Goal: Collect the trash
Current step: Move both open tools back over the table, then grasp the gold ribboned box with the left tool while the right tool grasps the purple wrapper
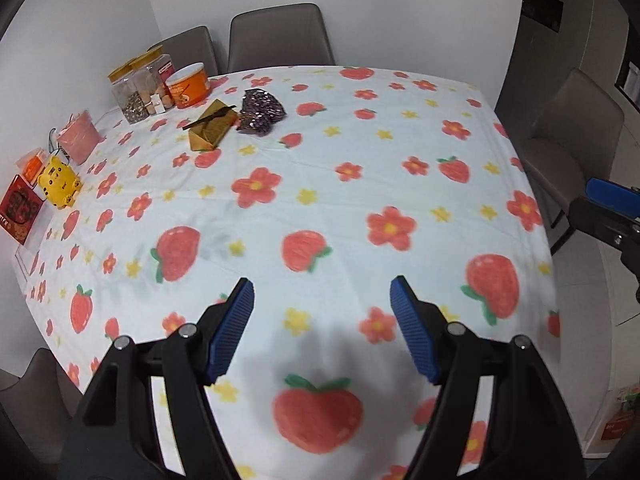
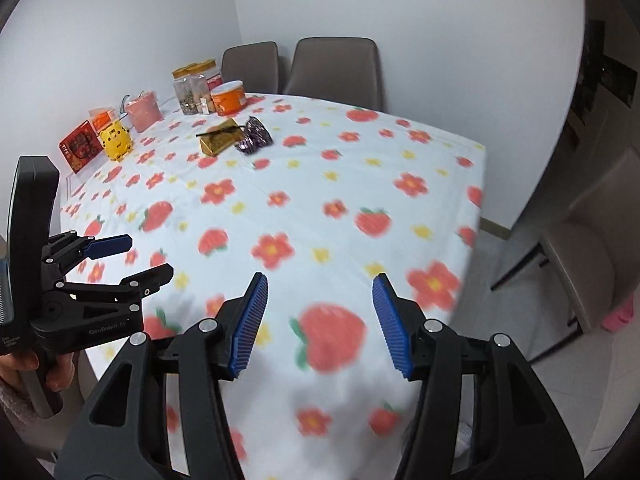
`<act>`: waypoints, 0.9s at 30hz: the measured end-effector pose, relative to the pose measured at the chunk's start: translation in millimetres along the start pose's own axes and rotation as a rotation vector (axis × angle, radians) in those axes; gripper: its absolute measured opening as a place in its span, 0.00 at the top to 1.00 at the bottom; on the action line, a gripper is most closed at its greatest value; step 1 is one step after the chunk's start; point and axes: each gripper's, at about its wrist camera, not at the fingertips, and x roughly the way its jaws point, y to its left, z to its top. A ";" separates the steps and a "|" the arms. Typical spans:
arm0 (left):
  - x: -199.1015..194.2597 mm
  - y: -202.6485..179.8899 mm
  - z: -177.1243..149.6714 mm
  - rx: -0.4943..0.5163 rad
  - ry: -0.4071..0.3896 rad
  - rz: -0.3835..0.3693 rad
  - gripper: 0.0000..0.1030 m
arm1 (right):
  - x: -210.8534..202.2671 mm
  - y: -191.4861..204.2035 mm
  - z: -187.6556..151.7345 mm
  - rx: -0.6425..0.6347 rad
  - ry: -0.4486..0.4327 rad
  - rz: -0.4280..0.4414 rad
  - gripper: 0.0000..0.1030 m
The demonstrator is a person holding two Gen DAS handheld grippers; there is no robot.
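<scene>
A crumpled dark purple wrapper and a gold wedge-shaped box with a dark strip across it lie at the far left of the flower-and-strawberry tablecloth. My left gripper hangs open above the near part of the cloth with nothing between its blue pads. To its right, my right gripper is also open and empty over the near edge of the table. Both grippers are far from the wrapper and the box.
Along the wall at the left stand clear jars with gold lids, an orange tub, a pink container, a yellow tiger toy and a red box. Grey chairs surround the table.
</scene>
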 end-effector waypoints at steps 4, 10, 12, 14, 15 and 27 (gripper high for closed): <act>23.9 61.0 34.9 0.030 -0.011 0.014 0.31 | 45.5 43.3 46.9 0.023 0.001 0.019 0.49; 60.0 133.8 86.7 0.022 -0.020 0.030 0.31 | 109.3 91.5 110.5 0.012 -0.004 0.027 0.49; 73.5 147.9 103.1 0.022 -0.026 0.036 0.31 | 129.8 100.7 129.2 0.004 -0.003 0.035 0.49; 89.3 158.9 118.7 0.015 -0.029 0.033 0.31 | 149.5 106.4 143.7 -0.004 0.006 0.037 0.49; 98.2 163.2 126.3 0.012 -0.029 0.033 0.31 | 160.2 108.8 151.1 -0.012 0.009 0.034 0.49; 187.6 178.5 166.5 0.035 0.025 0.021 0.31 | 281.4 109.7 198.2 -0.067 0.091 0.019 0.49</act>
